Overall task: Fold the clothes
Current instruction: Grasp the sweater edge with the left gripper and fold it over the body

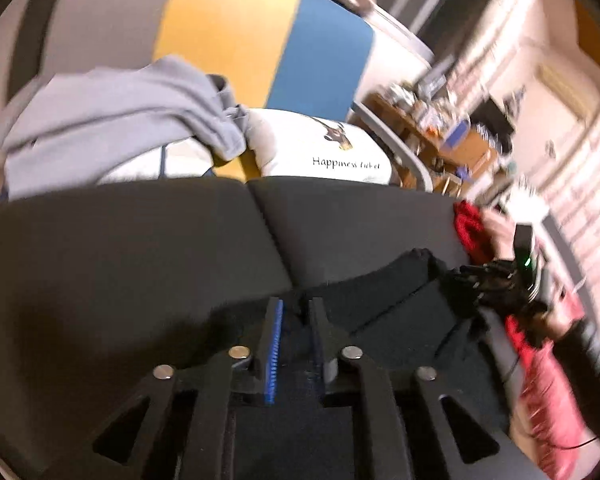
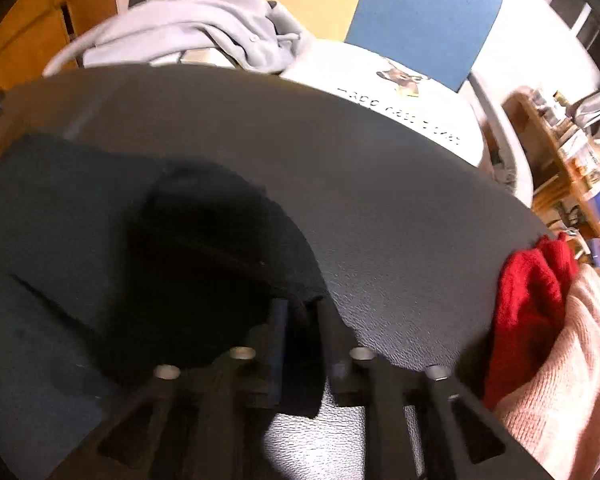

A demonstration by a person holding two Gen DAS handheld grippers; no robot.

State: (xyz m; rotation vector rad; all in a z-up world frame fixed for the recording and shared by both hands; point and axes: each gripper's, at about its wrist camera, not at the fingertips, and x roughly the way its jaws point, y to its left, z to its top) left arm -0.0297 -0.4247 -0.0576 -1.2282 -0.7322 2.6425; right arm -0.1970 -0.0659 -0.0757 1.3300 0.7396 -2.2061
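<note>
left gripper (image 1: pixel 296 320): fingers pinched on dark garment (image 1: pixel 380 304) edge | right gripper (image 2: pixel 300 316): fingers nipping same cloth, pads lost in shadow | garment: rumpled on grey bench (image 2: pixel 380 200), folds unreadable | red cloth (image 2: pixel 528 296) at bench edge, half hidden

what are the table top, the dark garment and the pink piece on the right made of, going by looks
Table top: looks like dark grey vinyl or faux leather, with a fine pebbled grain and a dull sheen; a seam shows in the left wrist view.
Dark garment: soft matte cloth that drapes in folds, possibly cotton; blur hides the weave.
Pink piece: knit, probably wool or acrylic, with visible ribbed rows.
</note>
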